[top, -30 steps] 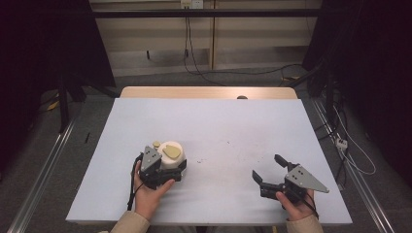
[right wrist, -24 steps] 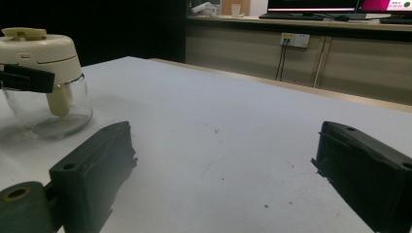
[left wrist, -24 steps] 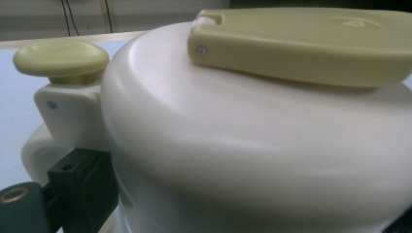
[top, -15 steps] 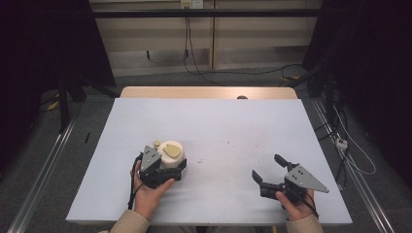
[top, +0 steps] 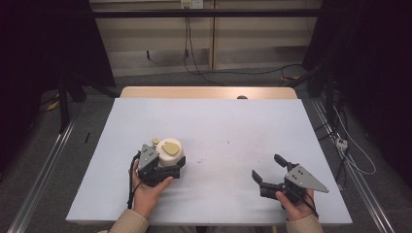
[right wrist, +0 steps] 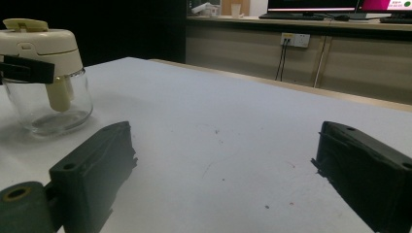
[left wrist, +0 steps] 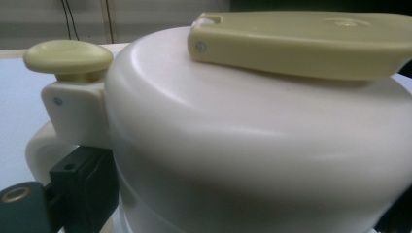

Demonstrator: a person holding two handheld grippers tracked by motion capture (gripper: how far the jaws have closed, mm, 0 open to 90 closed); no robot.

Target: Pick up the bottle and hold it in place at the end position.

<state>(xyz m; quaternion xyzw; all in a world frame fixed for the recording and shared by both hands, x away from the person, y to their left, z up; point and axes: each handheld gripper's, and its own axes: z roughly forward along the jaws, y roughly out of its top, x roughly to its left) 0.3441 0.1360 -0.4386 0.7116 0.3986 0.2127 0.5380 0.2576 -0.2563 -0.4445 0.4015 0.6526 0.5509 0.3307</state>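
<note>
A glass jar (top: 170, 154) with a cream lid stands on the white table (top: 228, 126), toward its near left part. The left gripper (top: 156, 167) is at the jar's near side — its fingers (left wrist: 82, 187) clamp the cream lid. Well right of the jar, the right gripper (top: 269, 172) rests with fingers (right wrist: 94, 167) spread wide, holding nothing.

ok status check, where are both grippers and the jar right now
Left gripper clamped round the cream lid of the glass jar, jar standing on the table. Right gripper open, empty, off to the side. Nothing between them.
</note>
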